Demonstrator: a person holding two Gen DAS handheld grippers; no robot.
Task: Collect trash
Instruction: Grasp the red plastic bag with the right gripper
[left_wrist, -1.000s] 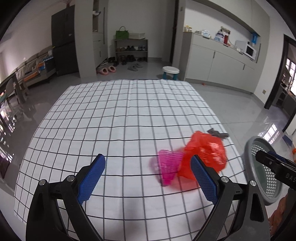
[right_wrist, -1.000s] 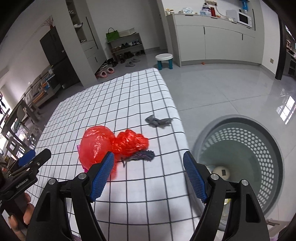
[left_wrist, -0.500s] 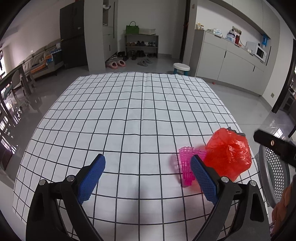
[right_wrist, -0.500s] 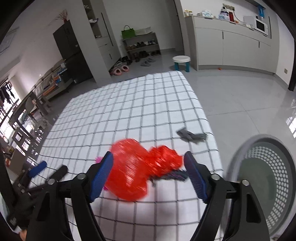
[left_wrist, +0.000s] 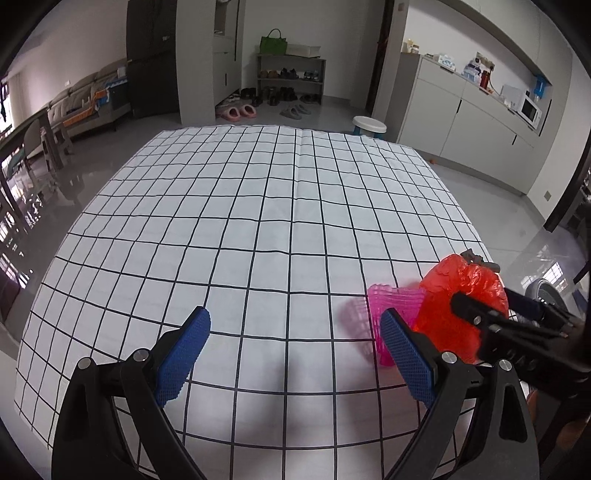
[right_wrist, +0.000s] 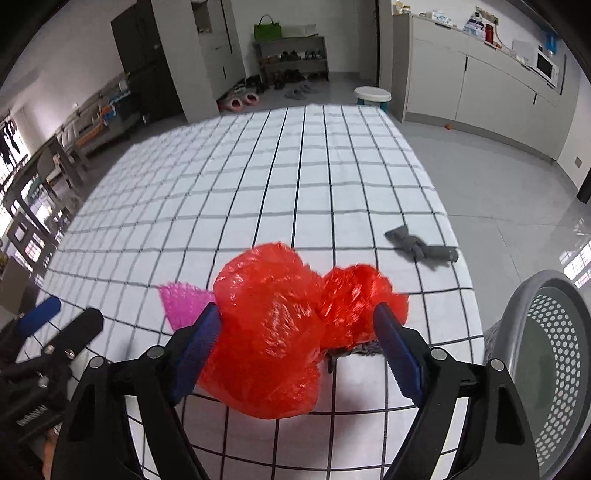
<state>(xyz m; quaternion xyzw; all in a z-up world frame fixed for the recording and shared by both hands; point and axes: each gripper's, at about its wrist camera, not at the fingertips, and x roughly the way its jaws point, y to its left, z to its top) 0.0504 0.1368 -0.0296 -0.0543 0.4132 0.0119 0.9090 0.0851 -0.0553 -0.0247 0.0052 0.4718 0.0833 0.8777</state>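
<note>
Two grippers over checked cloth (right_wrist: 295, 177). Right gripper (right_wrist: 297, 341) has swung left from bin (right_wrist: 546, 354) side, jaws just widened, now straddling red bag (right_wrist: 280, 332) near right edge, not yet pinching. Left gripper (left_wrist: 295, 343) apart, empty, pink net (left_wrist: 388, 310) beside right finger. Grab looks imminent.

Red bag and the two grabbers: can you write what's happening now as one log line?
right gripper: open, jaws just widened, straddling red bag | left gripper: open, empty | pink net: beside bag | basket: right of table

Checked cloth (right_wrist: 295, 177) across the frame's middle

On it — red plastic bag (right_wrist: 280, 332) at lower centre, pink mesh (right_wrist: 181, 301) touching its left, grey rag (right_wrist: 421, 249) centre right.
</note>
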